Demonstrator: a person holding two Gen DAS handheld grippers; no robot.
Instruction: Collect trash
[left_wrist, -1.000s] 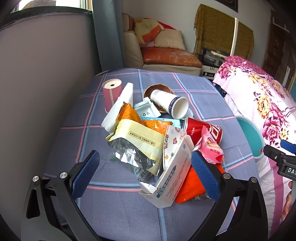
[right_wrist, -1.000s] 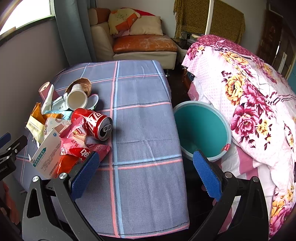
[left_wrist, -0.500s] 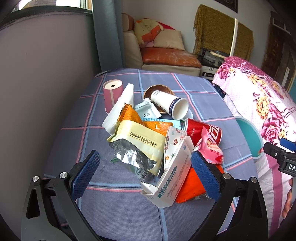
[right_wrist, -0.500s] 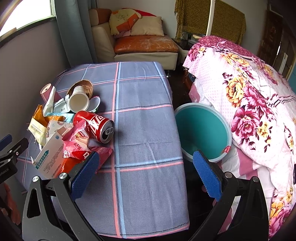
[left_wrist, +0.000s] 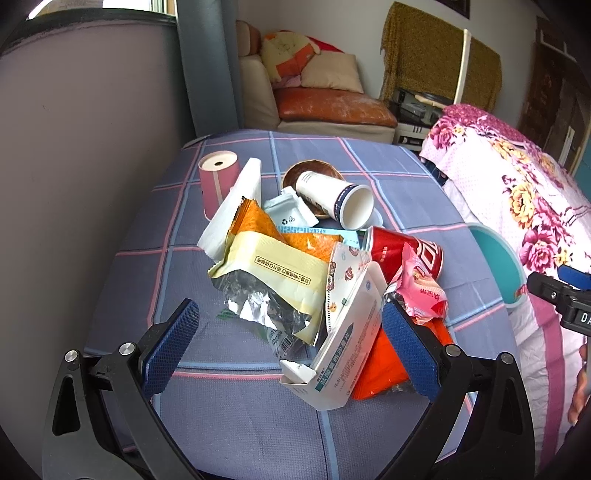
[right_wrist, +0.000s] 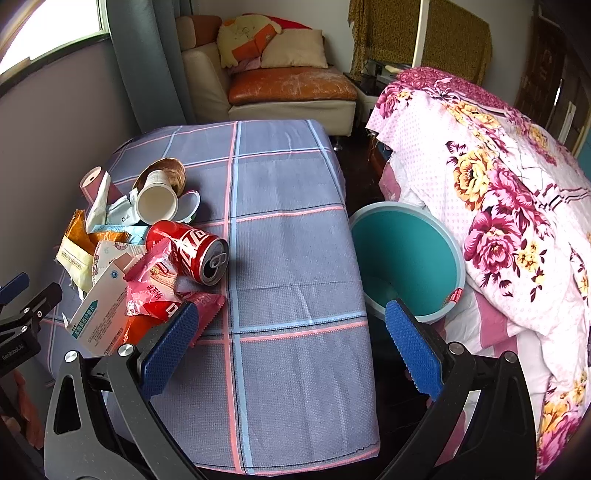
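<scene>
A pile of trash lies on the checked table: a yellow snack wrapper (left_wrist: 275, 267), a white medicine box (left_wrist: 345, 343), a red cola can (right_wrist: 190, 251), a pink wrapper (left_wrist: 423, 291), a paper cup (left_wrist: 338, 201) and an orange packet (left_wrist: 384, 363). My left gripper (left_wrist: 290, 349) is open, just above the near edge of the pile. My right gripper (right_wrist: 290, 341) is open and empty over the bare tablecloth, right of the pile. A teal bin (right_wrist: 406, 258) stands on the floor beside the table's right edge.
A pink paper roll (left_wrist: 216, 181) and a brown bowl (left_wrist: 310, 175) sit behind the pile. A bed with a flowered cover (right_wrist: 498, 177) is close to the right of the bin. A wall (left_wrist: 85, 147) runs along the left. A sofa (right_wrist: 288, 88) stands behind the table.
Both grippers have drifted slightly; the pile sits a little higher in the left wrist view. Nothing was grasped or moved.
</scene>
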